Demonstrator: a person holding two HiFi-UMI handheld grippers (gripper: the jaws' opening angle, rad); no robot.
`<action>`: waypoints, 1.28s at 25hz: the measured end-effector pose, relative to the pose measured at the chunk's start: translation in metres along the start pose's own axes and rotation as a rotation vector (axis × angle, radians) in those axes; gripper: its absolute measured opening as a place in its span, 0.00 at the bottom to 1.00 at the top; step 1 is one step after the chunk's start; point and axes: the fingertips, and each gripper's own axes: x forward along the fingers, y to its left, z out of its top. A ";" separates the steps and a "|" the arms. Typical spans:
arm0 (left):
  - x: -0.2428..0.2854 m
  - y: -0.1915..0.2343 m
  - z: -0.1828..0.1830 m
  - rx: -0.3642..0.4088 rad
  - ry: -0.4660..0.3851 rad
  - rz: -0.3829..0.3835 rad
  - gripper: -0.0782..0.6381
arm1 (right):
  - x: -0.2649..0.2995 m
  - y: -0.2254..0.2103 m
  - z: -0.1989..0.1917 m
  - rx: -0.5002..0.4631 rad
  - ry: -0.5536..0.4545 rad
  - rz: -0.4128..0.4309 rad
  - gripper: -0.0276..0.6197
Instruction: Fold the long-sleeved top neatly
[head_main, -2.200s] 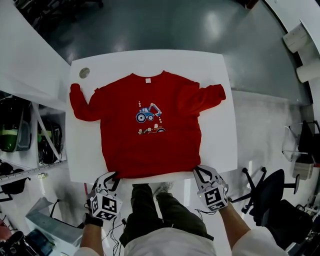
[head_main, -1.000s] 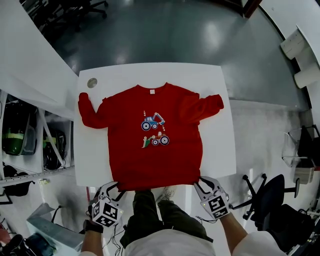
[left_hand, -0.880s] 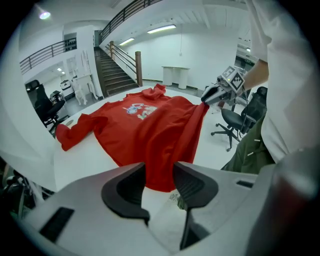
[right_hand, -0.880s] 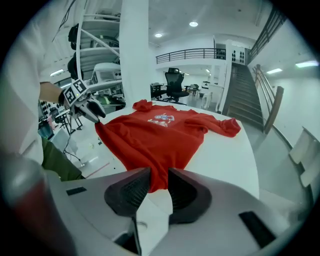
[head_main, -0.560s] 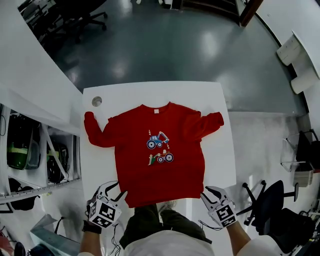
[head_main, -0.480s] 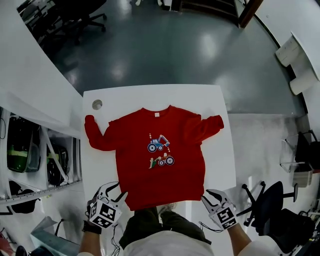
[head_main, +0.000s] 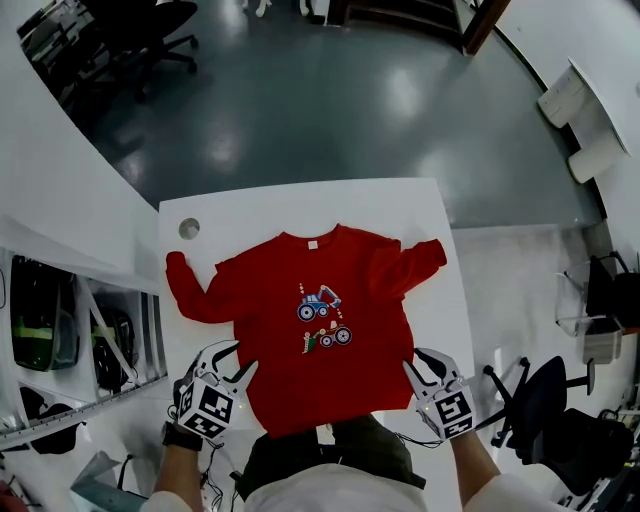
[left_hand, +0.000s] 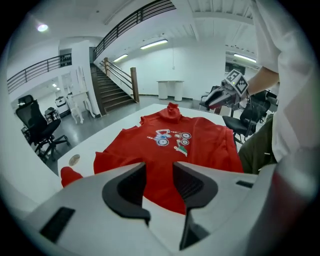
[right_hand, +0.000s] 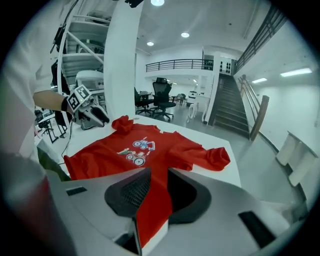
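A red long-sleeved top (head_main: 300, 370) with a tractor print lies flat, front up, on the white table (head_main: 200, 300), both sleeves bent inward. My left gripper (head_main: 240, 357) hovers at the top's lower left side edge. Its jaws stand apart with nothing pinched; between them I see only cloth (left_hand: 200, 140) and bare table. My right gripper (head_main: 413, 360) hovers at the lower right side edge. Its jaws are also apart, with the top's edge (right_hand: 125, 155) showing through the gap. The hem reaches the table's near edge by my legs.
A small round disc (head_main: 189, 228) lies at the table's far left corner. A black office chair (head_main: 540, 390) stands to the right of the table, and shelves with dark gear (head_main: 110, 340) to the left. Grey floor lies beyond the far edge.
Both grippers have left the hem corners at the table's front edge and moved forward beside the top's lower sides. The head view has shifted. The top stays flat.
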 end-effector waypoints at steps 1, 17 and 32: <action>0.003 0.006 0.004 0.007 -0.001 0.006 0.35 | 0.005 -0.004 0.005 -0.002 -0.009 -0.003 0.22; 0.071 0.111 0.054 0.062 0.117 0.163 0.34 | 0.114 -0.089 0.084 -0.149 -0.095 0.093 0.19; 0.139 0.187 0.033 0.134 0.345 0.142 0.32 | 0.225 -0.146 0.100 -0.326 0.071 0.191 0.19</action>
